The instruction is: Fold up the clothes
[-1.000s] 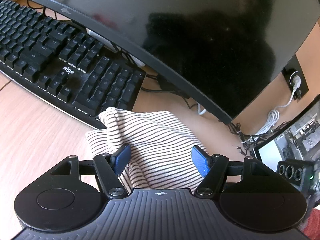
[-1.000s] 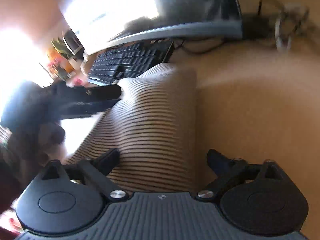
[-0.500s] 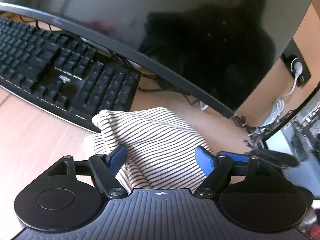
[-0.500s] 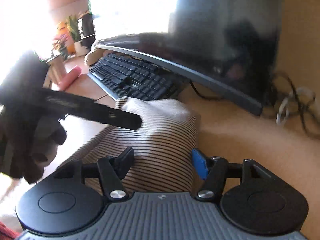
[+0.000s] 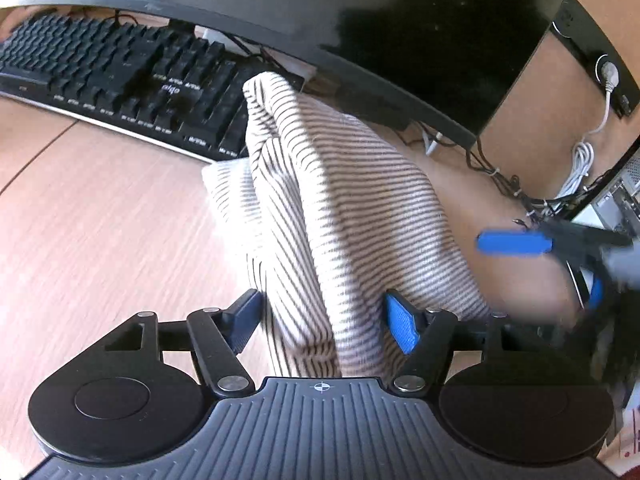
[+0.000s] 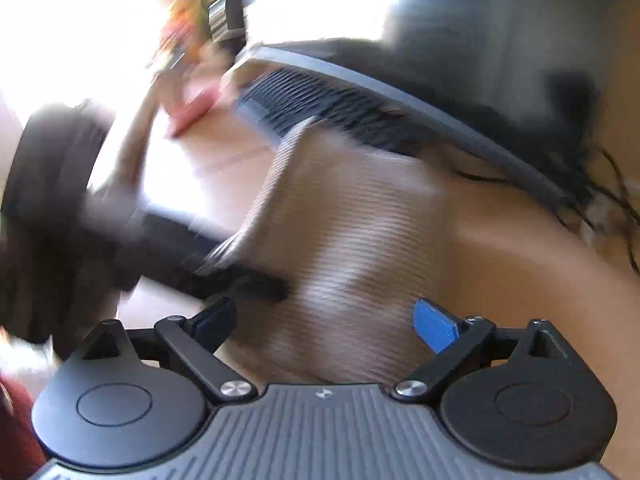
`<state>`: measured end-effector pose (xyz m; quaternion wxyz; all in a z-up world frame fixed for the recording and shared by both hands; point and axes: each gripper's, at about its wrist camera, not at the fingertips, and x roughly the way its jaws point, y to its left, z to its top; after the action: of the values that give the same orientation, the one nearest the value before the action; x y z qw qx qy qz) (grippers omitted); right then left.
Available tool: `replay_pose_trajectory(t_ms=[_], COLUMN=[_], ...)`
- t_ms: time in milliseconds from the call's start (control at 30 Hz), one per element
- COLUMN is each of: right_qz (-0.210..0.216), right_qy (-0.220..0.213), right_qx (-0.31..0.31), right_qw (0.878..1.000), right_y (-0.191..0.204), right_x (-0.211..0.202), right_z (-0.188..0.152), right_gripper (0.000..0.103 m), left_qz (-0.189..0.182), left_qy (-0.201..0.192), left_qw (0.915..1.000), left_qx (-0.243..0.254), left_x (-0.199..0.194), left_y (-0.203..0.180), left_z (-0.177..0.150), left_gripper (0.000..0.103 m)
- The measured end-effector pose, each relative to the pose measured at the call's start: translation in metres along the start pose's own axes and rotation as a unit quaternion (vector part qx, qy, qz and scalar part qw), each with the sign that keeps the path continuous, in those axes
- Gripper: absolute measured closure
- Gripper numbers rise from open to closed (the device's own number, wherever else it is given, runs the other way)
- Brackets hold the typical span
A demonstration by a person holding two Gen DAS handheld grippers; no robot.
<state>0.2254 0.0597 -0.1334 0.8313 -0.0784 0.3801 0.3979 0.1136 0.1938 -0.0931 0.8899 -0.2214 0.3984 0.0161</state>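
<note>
though bunched, striped top point(image 5: 344, 216) btwn tools

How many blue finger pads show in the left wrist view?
3. Two sit on the left gripper either side of the striped garment: one shadowed, one bright. A third belongs to the right gripper; its partner is blurred.

light wood desk point(image 5: 100, 220) fills the lower left, black keyboard point(image 5: 120, 76) upper left, big dark monitor point(image 5: 380, 8) across the top, white cable point(image 5: 580, 160) far right
</note>
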Motion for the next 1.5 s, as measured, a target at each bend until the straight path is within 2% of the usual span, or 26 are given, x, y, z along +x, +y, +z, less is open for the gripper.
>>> replay_pose_trajectory(t_ms=[100,167,267,333,433,467,533,633,767,900,967,1067,1200,1300,1333,1433,1467,1500], right_qz=[-0.008,-0.003,0.007,0.029,0.057,0.066,0.065,0.055,-0.003,-0.017,-0.047,-0.089,-0.117,-0.138,-0.138,-0.095,-0.078,-0.088], right_qy=[-0.023,-0.023,0.016,0.014,0.009,0.007,-0.012,-0.038,0.001,-0.010,-0.016,-0.015,-0.019,-0.035,-0.046,-0.058,-0.041,-0.036], right_qx=[0.074,0.106,0.143,0.169,0.191,0.196,0.167,0.120,0.091,0.114,0.080,0.016,-0.022,-0.043,-0.048,-0.026,-0.026,-0.039], right_qw=[0.997,0.994,0.990,0.985,0.980,0.978,0.984,0.991,0.996,0.993,0.996,0.996,0.993,0.989,0.988,0.993,0.996,0.995], right_y=[-0.035,-0.053,-0.064,-0.068,-0.071,-0.072,-0.066,-0.059,-0.061,-0.066,-0.051,-0.025,-0.012,-0.005,-0.001,0.006,0.010,0.013], right_x=[0.000,0.015,0.060,0.071,0.079,0.080,0.070,0.052,0.072,0.071,0.072,0.071,0.062,0.037,0.029,0.017,0.024,0.034], right_z=[0.009,0.013,0.006,0.002,0.007,0.010,0.021,0.037,0.035,0.026,0.026,0.027,0.034,0.031,0.029,0.020,0.015,0.010], right_gripper=[0.007,0.007,0.007,0.007,0.015,0.021,0.030,0.031,0.031,0.030,0.030,0.025,0.023,0.020,0.020,0.019,0.018,0.017], left_qz=[0.001,-0.001,-0.005,-0.010,-0.023,-0.025,-0.034,-0.051,-0.049,-0.061,-0.072,-0.104,-0.106,-0.073,-0.069,-0.063,-0.063,-0.062], left_qy=[0.009,0.013,0.015,0.017,0.019,0.018,0.015,0.012,0.011,-0.041,-0.078,-0.116,-0.089,-0.057,-0.053,-0.050,-0.051,-0.050], left_qw=[1.0000,0.9999,0.9999,0.9998,0.9994,0.9993,0.9990,0.9986,0.9986,0.9972,0.9941,0.9877,0.9901,0.9956,0.9962,0.9968,0.9967,0.9968], left_qx=[0.001,-0.002,0.004,0.009,0.018,0.023,0.023,0.008,0.018,-0.012,-0.020,0.011,0.024,0.012,0.006,-0.001,0.003,0.007], left_x=[0.002,0.004,0.006,0.007,0.013,0.015,0.020,0.027,0.012,-0.029,-0.045,-0.049,-0.006,0.026,0.032,0.042,0.043,0.043], left_y=[0.001,0.001,0.003,0.007,0.008,0.007,0.009,0.014,0.016,0.025,0.023,0.006,-0.003,0.006,0.012,0.028,0.028,0.027], left_z=[-0.005,-0.006,-0.004,0.000,0.004,0.006,0.011,0.014,0.019,0.039,0.058,0.084,0.104,0.100,0.096,0.086,0.086,0.087], left_gripper=[0.029,0.029,0.030,0.030,0.031,0.031,0.031,0.029,0.029,0.026,0.025,0.018,0.019,0.024,0.026,0.026,0.026,0.026])
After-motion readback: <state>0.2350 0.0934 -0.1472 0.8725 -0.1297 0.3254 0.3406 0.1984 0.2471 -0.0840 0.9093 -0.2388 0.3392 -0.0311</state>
